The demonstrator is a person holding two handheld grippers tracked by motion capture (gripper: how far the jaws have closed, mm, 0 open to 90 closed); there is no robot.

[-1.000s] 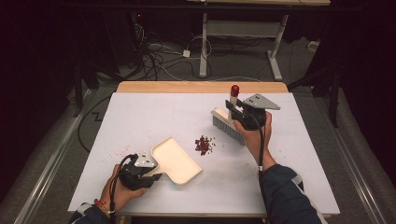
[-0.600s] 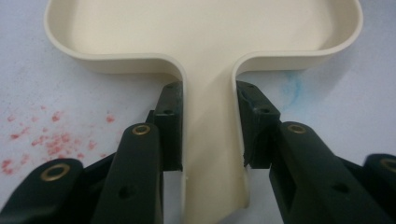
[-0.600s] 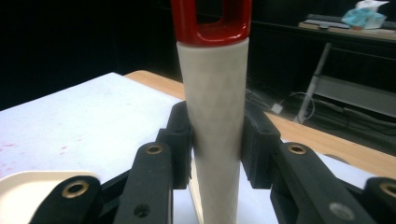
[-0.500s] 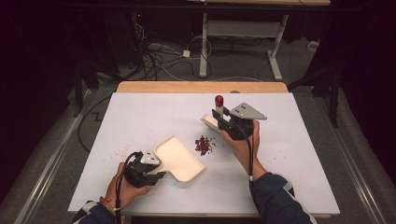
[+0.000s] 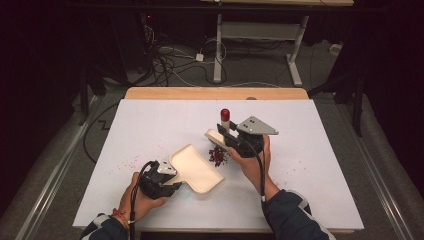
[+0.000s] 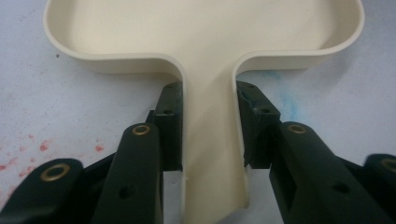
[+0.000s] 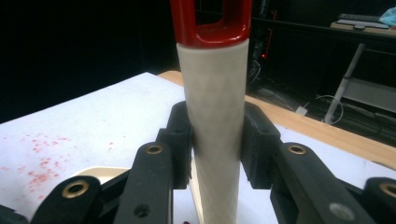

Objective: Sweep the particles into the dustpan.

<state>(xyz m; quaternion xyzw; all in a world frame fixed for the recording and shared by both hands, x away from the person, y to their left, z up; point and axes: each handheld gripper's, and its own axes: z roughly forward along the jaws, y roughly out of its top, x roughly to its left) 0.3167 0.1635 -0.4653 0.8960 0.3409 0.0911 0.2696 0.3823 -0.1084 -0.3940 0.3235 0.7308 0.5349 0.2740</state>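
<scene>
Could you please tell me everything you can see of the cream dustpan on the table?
The dustpan is cream, smooth and looks like plastic: a shallow tray with a raised, rounded rim and a flat handle. It lies on the white table, looks empty, and its open edge faces the small pile of red crumbs. The left gripper is shut on its handle, one pad on each side.

The white table top [image 5: 150, 120] lies open along its far and right areas. The cream plastic dustpan [image 5: 197, 170] and dark red crumb pile [image 5: 217, 156] obstruct the centre.
</scene>
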